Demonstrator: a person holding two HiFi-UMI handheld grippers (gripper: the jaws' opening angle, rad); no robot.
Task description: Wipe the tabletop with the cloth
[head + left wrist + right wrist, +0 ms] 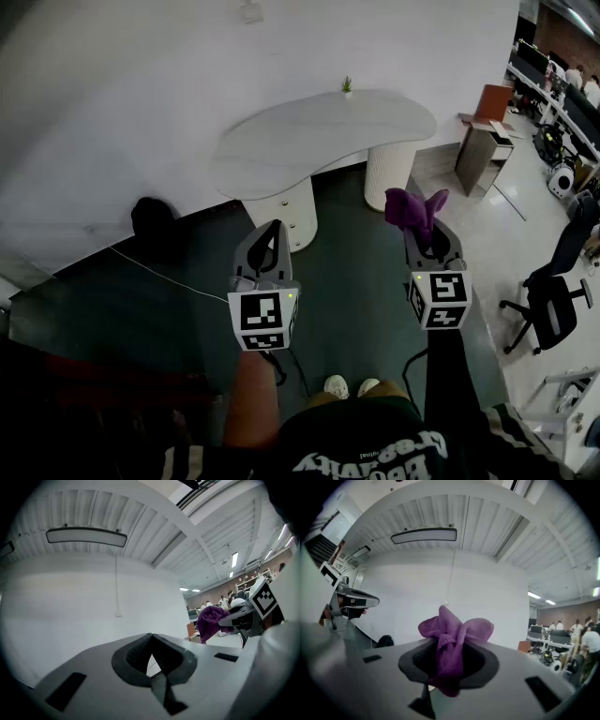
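The left gripper [151, 641] pointed at a white wall [70, 602], its jaws closed tip to tip with nothing between them. A long lamp [86, 536] sat on the ribbed ceiling. At right, the right gripper [239, 618] held a purple cloth [211, 620].

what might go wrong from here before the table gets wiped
1. The cloth sits as a bunched wad in the right gripper, so it may wipe with little contact or slip out.
2. The small plant at the far edge of the table could get knocked over.
3. A white cable crosses the floor to the person's left, a possible trip hazard.
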